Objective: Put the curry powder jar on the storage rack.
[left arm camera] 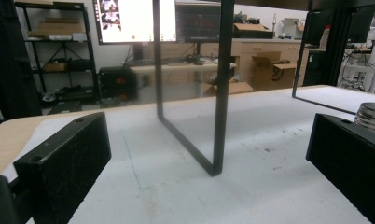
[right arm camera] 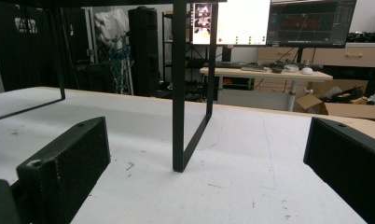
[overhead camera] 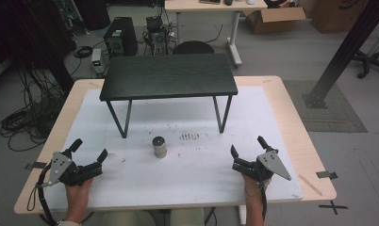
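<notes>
A small metal cylinder (overhead camera: 159,147) stands upright on the white mat (overhead camera: 192,174), in front of a low black table (overhead camera: 168,75). My left gripper (overhead camera: 89,149) rests near the mat's front left, open and empty, to the left of the cylinder. In the left gripper view the cylinder's ridged top (left arm camera: 372,114) peeks over the right jaw, and the black table's left leg frame (left arm camera: 213,154) stands ahead. My right gripper (overhead camera: 247,147) rests at the front right, open and empty. The right gripper view faces the black table's right leg frame (right arm camera: 178,154).
The low black table stands on thin legs over the mat's back half. Dark specks (overhead camera: 189,136) dot the mat right of the cylinder. The wooden tabletop (overhead camera: 300,141) borders the mat. Beyond lie a computer tower (overhead camera: 120,35), cables, a desk and cardboard boxes.
</notes>
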{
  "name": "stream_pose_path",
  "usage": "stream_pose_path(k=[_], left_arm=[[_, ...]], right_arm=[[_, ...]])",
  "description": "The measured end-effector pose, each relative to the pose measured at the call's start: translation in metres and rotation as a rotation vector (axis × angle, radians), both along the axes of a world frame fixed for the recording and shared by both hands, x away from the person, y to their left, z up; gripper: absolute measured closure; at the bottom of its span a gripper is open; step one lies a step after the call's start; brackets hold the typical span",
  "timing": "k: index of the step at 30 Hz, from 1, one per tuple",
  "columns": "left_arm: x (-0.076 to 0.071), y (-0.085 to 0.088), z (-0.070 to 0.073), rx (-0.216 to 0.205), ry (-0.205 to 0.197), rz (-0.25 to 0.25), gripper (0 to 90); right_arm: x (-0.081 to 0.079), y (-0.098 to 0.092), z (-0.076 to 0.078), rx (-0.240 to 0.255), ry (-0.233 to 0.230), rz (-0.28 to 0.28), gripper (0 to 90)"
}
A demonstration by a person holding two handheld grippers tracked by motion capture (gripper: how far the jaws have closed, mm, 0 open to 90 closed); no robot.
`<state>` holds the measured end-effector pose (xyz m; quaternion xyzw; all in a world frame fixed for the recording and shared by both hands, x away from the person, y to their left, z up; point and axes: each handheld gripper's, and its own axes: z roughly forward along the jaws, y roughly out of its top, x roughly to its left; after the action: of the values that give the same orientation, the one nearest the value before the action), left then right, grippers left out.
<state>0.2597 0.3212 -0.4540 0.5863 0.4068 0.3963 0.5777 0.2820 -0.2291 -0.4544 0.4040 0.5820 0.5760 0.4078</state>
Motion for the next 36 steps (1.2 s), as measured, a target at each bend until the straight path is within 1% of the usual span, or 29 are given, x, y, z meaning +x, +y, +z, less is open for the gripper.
stream_pose_path(k=[2,4,20,27,28,30,32,34,36], left_arm=[[-0.0002,0.0001,-0.0001,0.0,-0.001,-0.001,0.2],[-0.0003,0.0004,-0.0001,-0.004,-0.002,0.0,0.3],[-0.0001,0.0006,0.0,-0.005,-0.001,0.001,0.2],[-0.0001,0.0022,0.0,-0.025,-0.002,0.006,0.2],[-0.0002,0.0039,0.0001,-0.045,-0.003,0.008,0.2],[0.0001,0.005,0.0003,-0.053,-0.002,0.013,0.2],[0.0004,0.0048,0.0016,-0.05,0.0,0.017,0.2],[0.0001,0.004,0.0037,-0.035,-0.005,0.017,0.3],[-0.0004,0.0034,0.0062,-0.037,-0.009,0.012,0.4]], right_arm=[[0.0002,-0.0002,0.0,0.0,0.002,0.0,0.0],[-0.0002,-0.0008,-0.0002,0.01,-0.002,0.0,0.0],[-0.001,-0.0002,-0.0003,0.003,-0.009,0.002,0.0],[-0.0012,-0.0004,-0.0004,0.004,-0.012,0.002,0.0],[-0.0012,-0.0003,-0.0004,0.003,-0.012,0.002,0.0],[-0.0011,-0.0003,-0.0003,0.004,-0.011,0.002,0.0],[-0.0012,-0.0003,-0.0003,0.003,-0.012,0.002,0.0],[-0.0011,-0.0002,-0.0003,0.002,-0.012,0.002,0.0],[-0.0011,-0.0002,-0.0003,0.002,-0.012,0.002,0.0]])
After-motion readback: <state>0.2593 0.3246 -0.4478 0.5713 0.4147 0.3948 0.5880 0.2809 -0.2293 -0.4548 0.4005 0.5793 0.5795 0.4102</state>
